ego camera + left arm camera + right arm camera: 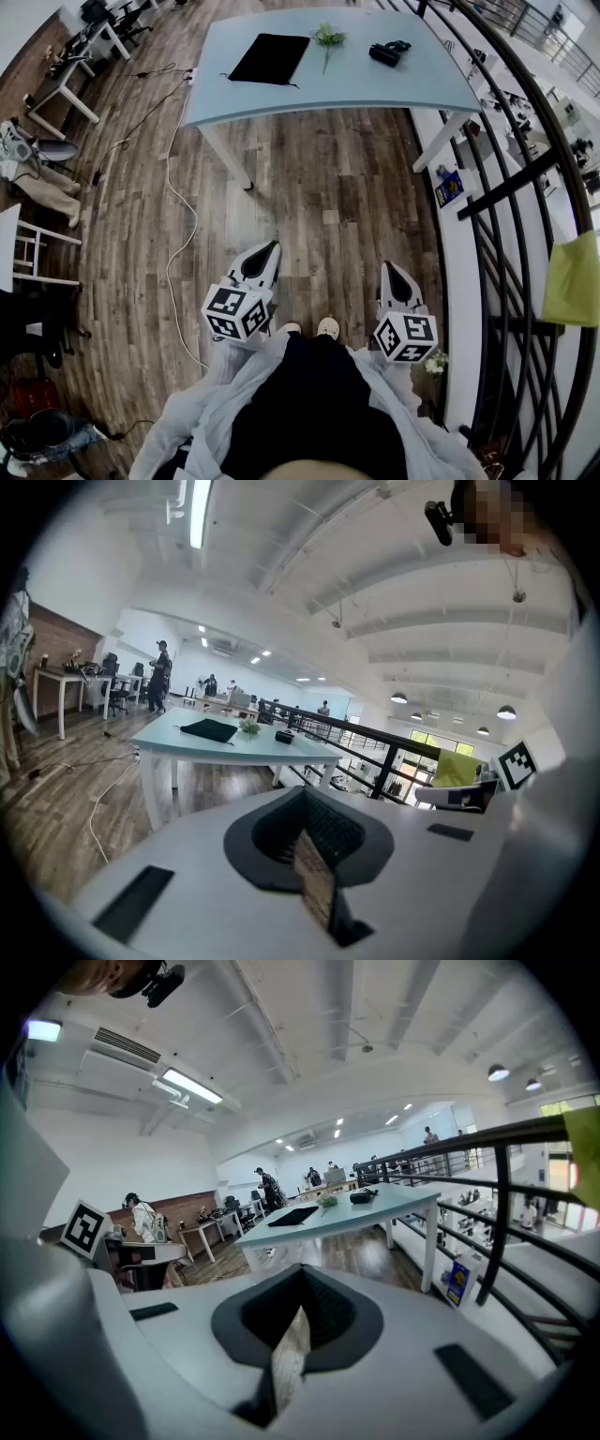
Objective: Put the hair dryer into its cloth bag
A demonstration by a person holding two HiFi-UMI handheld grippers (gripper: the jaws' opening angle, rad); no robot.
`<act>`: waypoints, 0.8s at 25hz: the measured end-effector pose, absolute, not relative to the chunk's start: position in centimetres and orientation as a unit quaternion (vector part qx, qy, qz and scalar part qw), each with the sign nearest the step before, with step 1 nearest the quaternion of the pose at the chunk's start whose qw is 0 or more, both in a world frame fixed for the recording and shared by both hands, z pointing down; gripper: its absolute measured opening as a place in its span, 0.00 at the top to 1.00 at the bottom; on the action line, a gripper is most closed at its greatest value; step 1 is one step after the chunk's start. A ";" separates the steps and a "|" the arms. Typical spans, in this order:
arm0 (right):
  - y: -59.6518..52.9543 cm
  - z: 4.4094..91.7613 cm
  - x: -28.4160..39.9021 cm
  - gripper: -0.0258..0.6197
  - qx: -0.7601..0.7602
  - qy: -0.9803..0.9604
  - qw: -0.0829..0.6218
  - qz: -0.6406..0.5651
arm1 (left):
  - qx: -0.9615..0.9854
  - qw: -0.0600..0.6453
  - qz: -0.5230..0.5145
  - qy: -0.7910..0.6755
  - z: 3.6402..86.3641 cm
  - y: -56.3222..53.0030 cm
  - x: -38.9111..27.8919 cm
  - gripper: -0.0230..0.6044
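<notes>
A black cloth bag [270, 58] lies flat on the pale blue table [412, 89], far ahead of me. The black hair dryer [387, 52] rests on the same table toward its right end. My left gripper [262, 264] and right gripper [395, 281] hang low near my body over the wood floor, both shut and holding nothing. In the left gripper view the bag [209, 729] and dryer [284, 737] show small on the distant table. The right gripper view shows the bag [293, 1216] and dryer [363, 1197] likewise far off.
A small green plant sprig [327, 39] lies between bag and dryer. A black metal railing [506, 187] curves along the right. A white cable [178, 206] snakes over the floor at left. White desks and chairs [66, 75] stand far left, with people in the background.
</notes>
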State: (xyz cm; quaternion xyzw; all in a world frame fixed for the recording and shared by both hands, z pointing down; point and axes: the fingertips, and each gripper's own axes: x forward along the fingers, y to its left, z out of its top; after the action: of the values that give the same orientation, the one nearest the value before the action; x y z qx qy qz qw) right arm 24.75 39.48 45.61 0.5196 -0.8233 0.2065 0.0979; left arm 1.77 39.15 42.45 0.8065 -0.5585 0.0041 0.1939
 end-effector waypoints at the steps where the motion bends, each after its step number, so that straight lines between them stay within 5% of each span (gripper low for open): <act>1: 40.0 45.5 24.4 0.95 0.522 -0.823 0.098 0.203 | 0.804 0.190 0.008 -0.564 42.4 39.8 0.8 0.94; 20: 47.4 43.8 19.5 0.95 0.563 -0.806 0.115 0.146 | 0.808 0.146 0.027 -0.570 42.5 46.3 -6.9 0.94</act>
State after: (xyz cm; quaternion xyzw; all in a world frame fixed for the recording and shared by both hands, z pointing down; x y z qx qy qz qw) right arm 19.55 47.36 43.78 0.5626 -0.8055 0.1462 0.1150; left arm -6.87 46.33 42.45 0.8084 -0.5696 0.0274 0.1456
